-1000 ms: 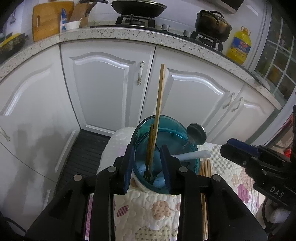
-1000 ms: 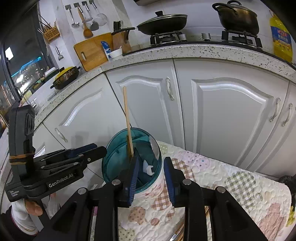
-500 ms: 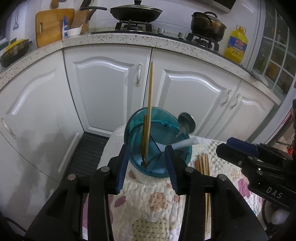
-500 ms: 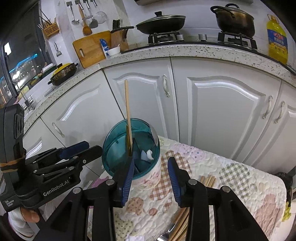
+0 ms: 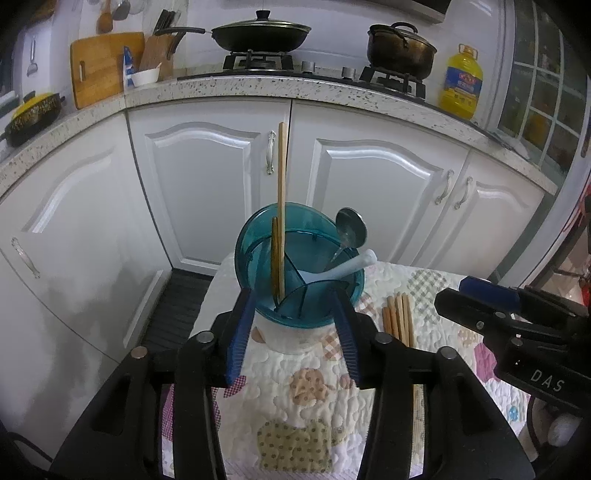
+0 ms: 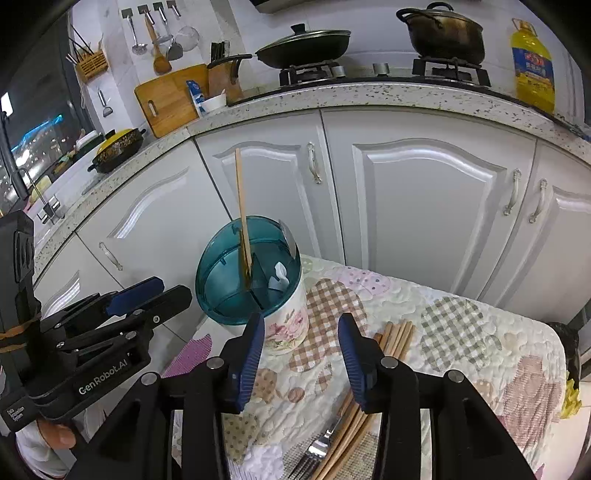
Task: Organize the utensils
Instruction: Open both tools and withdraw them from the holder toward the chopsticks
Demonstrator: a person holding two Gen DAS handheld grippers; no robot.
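A teal-rimmed utensil holder [image 5: 300, 291] [image 6: 251, 280] with a floral white body stands on a quilted mat [image 5: 295, 398] [image 6: 461, 332]. In it stand a tall wooden chopstick [image 5: 281, 192] [image 6: 242, 206], a shorter dark stick [image 5: 274, 254], a metal spoon [image 5: 350, 229] and a white spoon [image 5: 347, 268]. Several wooden chopsticks [image 5: 398, 321] [image 6: 397, 338] and a fork [image 6: 314, 456] lie on the mat. My left gripper [image 5: 293, 334] is open and empty, just in front of the holder. My right gripper [image 6: 303, 354] is open and empty, above the mat beside the holder.
White cabinet doors [image 5: 207, 184] [image 6: 424, 206] stand behind the mat. The counter [image 5: 295, 92] above holds a stove with a wok [image 5: 260, 35] and a pot [image 5: 400, 50], an oil bottle [image 5: 460, 83] and a cutting board [image 5: 101, 66].
Both grippers have drawn back from the holder and opened wider. The tall chopstick stays standing in the holder, free of the left gripper's fingers.
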